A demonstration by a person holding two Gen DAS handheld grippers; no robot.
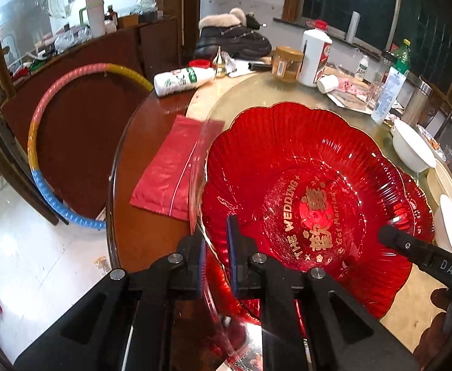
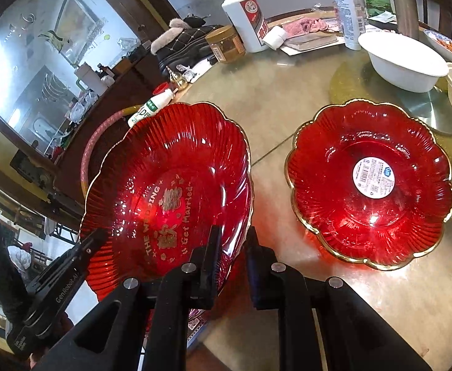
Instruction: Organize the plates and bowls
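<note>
Both grippers are clamped on the wedding plate (image 2: 167, 191): the left gripper (image 1: 215, 244) on its near-left rim, the right gripper (image 2: 232, 247) on its near-right rim. Opposed grips likely steady the wide, tilted plate for carrying. The second plate (image 2: 369, 182) lies flat on the table (image 2: 287, 99), apart to the right, probably the stacking target.

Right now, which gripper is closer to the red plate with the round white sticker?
Right. The right gripper grips the wedding plate beside the sticker plate; the left gripper clamps the wedding plate's far side.

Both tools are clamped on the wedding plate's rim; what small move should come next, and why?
Probably carry the wedding plate toward the labelled red plate for stacking: the left tool and right tool grip opposite rims, and the matching plate sits open beside it.
</note>
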